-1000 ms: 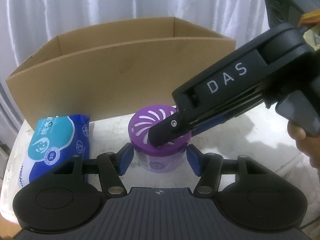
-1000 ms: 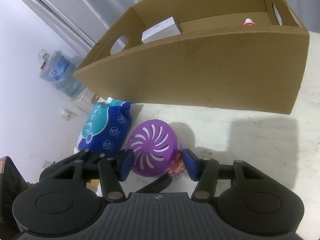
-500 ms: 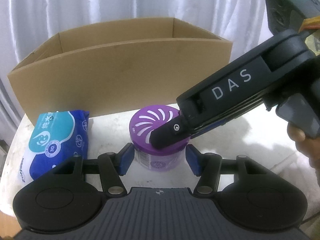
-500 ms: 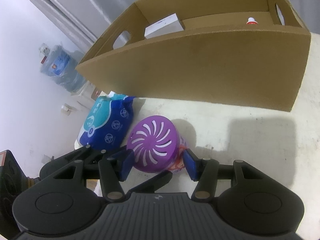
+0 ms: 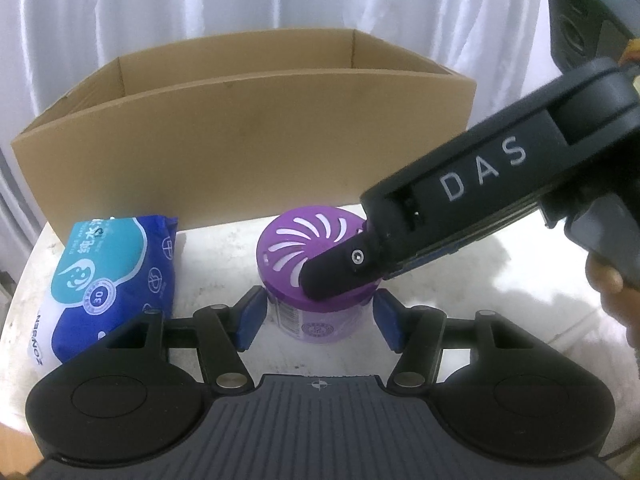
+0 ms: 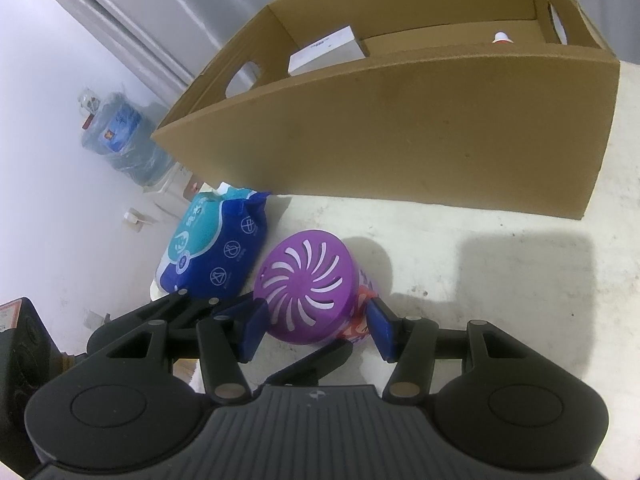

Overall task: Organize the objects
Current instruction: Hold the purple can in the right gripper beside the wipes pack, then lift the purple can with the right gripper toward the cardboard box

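Observation:
A purple air-freshener jar [image 5: 296, 240] [image 6: 308, 280] with a slotted lid stands upright on the white table, in front of the cardboard box [image 5: 248, 152] [image 6: 400, 128]. My right gripper [image 6: 316, 328] is shut on it, one blue pad on each side at the lid's rim. In the left wrist view its black finger [image 5: 340, 268] lies across the lid. My left gripper [image 5: 318, 322] straddles the jar's lower body; its jaws are opening, with narrow gaps beside the pads. A blue wet-wipes pack [image 5: 112, 276] [image 6: 216, 252] lies flat to the jar's left.
Inside the box a white carton [image 6: 324, 52] and a small red-and-white cap [image 6: 502, 37] show. The table's rounded edge runs just left of the wipes. A water jug [image 6: 120, 136] stands on the floor beyond. A hand [image 5: 608, 288] holds the right gripper's handle.

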`<state>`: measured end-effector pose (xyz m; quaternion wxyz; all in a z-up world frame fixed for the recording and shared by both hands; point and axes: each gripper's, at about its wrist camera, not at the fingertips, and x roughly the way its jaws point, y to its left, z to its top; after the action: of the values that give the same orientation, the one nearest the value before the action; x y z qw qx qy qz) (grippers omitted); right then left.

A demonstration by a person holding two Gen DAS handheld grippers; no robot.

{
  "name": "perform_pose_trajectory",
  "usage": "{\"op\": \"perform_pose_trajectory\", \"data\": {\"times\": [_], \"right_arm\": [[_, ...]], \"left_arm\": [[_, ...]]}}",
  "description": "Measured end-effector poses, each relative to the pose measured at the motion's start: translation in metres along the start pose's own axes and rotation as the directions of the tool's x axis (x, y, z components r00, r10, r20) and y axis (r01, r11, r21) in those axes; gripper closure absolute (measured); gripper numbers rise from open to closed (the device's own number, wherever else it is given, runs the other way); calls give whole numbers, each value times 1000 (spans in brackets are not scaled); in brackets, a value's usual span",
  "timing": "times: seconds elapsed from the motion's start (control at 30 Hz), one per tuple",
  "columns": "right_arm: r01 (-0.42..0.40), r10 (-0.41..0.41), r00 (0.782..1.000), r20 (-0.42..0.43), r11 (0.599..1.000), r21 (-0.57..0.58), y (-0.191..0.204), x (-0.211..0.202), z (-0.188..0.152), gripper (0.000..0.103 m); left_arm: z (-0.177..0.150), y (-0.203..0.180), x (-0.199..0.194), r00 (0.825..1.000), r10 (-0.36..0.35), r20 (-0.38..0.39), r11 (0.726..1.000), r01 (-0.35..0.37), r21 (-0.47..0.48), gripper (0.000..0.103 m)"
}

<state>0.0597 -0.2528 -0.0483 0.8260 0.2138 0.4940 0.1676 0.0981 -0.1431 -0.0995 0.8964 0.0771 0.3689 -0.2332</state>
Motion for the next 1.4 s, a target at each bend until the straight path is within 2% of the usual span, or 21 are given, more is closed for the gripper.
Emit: {"op": "perform_pose_trajectory", "data": {"times": [0.4,0.63,0.87,0.97,1.17,1.4], "right_arm": [[-2,2,1000,8,1000,-6,6,-5,3,45],[-2,2,1000,-1,1000,-10,8,-2,1,45],[55,-54,998,33,998,-39,9,-8,4,41],[50,-50,998,48,999,-7,3,-10,10,37],[8,-11,998,59,999,45,-3,-1,24,37],[-14,10,999,46,996,92,-9,13,31,43]], "left_arm": [[10,1,-9,1000,4,29,1000,-3,-13,47],[7,6,2,1000,-13,3,1000,13,-17,51],[7,12,1,1000,10,19,1000,-10,-24,49],[7,14,5,1000,13,19,1000,-13,-15,45],[7,11,14,999,19,42,999,-21,45,43],[7,19,22,998,28,55,1000,-28,2,42]]}}
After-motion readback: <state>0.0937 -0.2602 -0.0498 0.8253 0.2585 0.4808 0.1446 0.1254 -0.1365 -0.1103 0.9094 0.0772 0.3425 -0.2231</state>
